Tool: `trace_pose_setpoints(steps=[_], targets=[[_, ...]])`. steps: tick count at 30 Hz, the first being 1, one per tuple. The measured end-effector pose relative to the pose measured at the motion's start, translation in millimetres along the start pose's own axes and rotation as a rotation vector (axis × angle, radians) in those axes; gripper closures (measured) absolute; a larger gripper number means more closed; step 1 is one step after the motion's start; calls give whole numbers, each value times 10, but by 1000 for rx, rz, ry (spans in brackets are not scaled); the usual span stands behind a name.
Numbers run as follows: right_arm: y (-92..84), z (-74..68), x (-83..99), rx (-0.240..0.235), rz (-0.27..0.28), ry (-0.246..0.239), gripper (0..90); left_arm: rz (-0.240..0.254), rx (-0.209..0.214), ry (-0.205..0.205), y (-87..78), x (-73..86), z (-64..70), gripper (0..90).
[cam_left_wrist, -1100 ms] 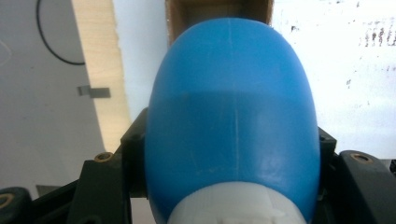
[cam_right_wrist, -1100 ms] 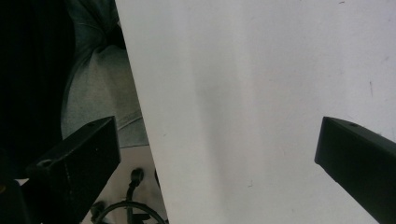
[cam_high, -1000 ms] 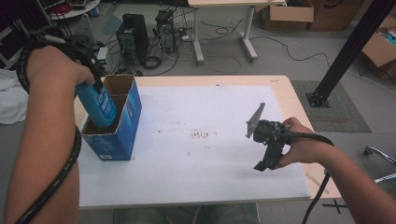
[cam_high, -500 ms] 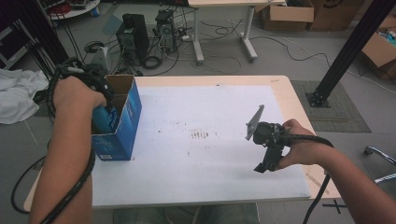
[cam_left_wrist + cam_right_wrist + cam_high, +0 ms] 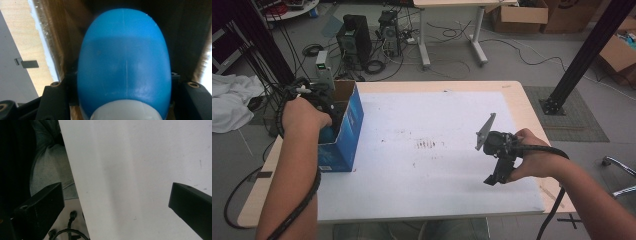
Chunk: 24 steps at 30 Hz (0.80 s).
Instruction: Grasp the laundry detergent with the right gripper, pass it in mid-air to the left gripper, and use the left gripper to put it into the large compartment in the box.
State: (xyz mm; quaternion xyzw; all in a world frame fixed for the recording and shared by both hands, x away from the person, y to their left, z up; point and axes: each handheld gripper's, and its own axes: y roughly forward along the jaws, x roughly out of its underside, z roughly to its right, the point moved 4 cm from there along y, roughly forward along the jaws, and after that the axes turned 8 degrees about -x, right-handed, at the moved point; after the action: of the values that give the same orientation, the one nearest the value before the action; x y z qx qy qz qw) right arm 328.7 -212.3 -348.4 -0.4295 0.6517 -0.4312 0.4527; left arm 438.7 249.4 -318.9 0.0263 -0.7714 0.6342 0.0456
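Note:
A blue bottle [image 5: 124, 65] with a white cap end sits clamped between the jaws of my left gripper [image 5: 123, 98], which is shut on it. The bottle is down inside the blue cardboard box [image 5: 348, 131], whose brown inner walls [image 5: 62, 37] surround it. In the high view the left gripper [image 5: 318, 107] reaches into the box's open top at the table's left, with its fingertips hidden inside. My right gripper [image 5: 495, 176] hovers over the white sheet [image 5: 427, 150] near the front right, and its jaws [image 5: 115, 205] stand wide open with nothing between them.
The box stands at the left edge of the wooden table [image 5: 532, 120]. Behind the table are computer towers [image 5: 354, 37], cables, another table [image 5: 452, 30] and cardboard boxes [image 5: 517, 17]. A black post [image 5: 582, 55] rises at the right. A white cloth [image 5: 232, 102] lies at the far left.
My left hand has come down with the blue bottle, from above the box to deep inside it. The right gripper has stayed where it was.

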Motion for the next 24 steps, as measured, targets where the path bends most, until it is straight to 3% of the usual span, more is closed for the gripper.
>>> trace_pose_setpoints(steps=[5, 24], targets=[[6, 8, 10, 4, 6, -5, 0, 6, -3, 12, 106, -23, 7, 390], [30, -1, -5, 5, 6, -16, 0, 29, 6, 7, 110, -19, -4, 383]])
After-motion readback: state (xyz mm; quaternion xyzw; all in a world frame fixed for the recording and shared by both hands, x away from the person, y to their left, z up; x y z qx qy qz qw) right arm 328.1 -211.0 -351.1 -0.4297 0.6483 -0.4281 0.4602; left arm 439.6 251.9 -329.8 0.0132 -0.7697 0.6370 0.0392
